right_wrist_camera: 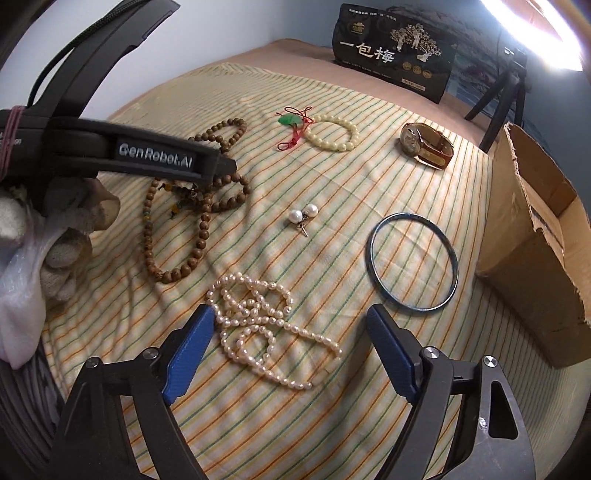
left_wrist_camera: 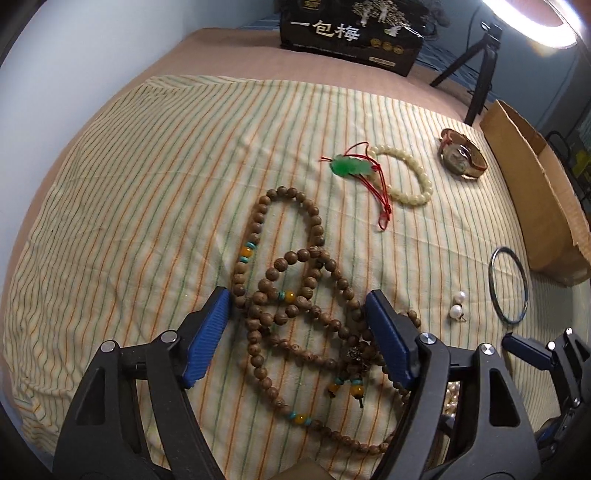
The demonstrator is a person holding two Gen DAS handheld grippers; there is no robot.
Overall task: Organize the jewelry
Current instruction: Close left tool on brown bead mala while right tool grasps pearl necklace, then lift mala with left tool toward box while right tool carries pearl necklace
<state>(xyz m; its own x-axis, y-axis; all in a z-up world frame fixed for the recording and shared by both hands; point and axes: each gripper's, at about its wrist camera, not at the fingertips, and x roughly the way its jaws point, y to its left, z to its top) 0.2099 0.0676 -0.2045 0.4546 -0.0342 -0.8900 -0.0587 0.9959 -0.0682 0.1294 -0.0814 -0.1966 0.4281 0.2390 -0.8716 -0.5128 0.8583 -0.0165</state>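
Observation:
A long brown wooden bead necklace (left_wrist_camera: pixel 295 291) lies in loops on the striped cloth (left_wrist_camera: pixel 147 166). My left gripper (left_wrist_camera: pixel 299 306) is open, its blue pads on either side of the beads, low over them. In the right wrist view a pearl necklace (right_wrist_camera: pixel 258 321) lies coiled between the open fingers of my right gripper (right_wrist_camera: pixel 291 325). The wooden beads also show there (right_wrist_camera: pixel 201 206), partly under the left gripper body (right_wrist_camera: pixel 147 155). Also on the cloth: a pair of pearl earrings (right_wrist_camera: pixel 303 216), a dark bangle (right_wrist_camera: pixel 413 258), a cream bead bracelet (right_wrist_camera: pixel 332 133), a green pendant on red cord (right_wrist_camera: pixel 291 122), a watch (right_wrist_camera: pixel 424 146).
An open cardboard box (right_wrist_camera: pixel 535 251) stands at the right edge of the cloth. A black printed bag (right_wrist_camera: pixel 395 51) stands at the back. A tripod (right_wrist_camera: pixel 506 99) and a bright ring light (left_wrist_camera: pixel 535 22) are at the back right. A gloved hand (right_wrist_camera: pixel 55 236) holds the left gripper.

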